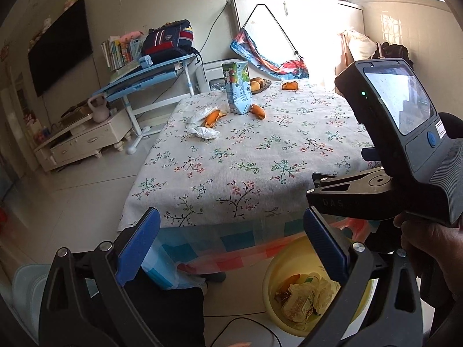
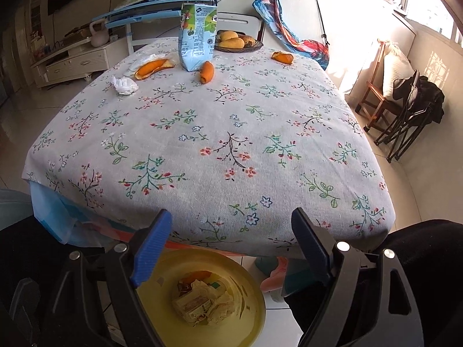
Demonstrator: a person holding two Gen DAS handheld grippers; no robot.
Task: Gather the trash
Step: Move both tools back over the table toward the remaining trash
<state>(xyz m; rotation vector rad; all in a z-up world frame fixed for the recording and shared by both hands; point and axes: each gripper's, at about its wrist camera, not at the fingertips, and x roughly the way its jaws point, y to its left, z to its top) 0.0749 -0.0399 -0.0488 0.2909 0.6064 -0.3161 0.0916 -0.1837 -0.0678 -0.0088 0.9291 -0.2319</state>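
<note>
Trash is seen at the table's [image 2: 202, 150] far end: a crumpled tissue [image 2: 125, 86], orange peels [image 2: 150, 68] and an upright carton [image 2: 196, 36]. More is held in the yellow bin [image 2: 254, 297] on the floor by the near edge. Both the right gripper [image 2: 231, 248] and the left gripper [image 1: 231, 245] are shown spread wide, nothing grasped.

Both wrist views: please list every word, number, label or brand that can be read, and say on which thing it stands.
"D A S": raised letters on the right gripper's black body, left wrist view; what follows is cut off.
Drink carton: printed text and pictures, too small and blurred to read.
Label on the device above that gripper: too small.
Books on the desk: spines unreadable.
Wrappers in the yellow bin: print blurred.
</note>
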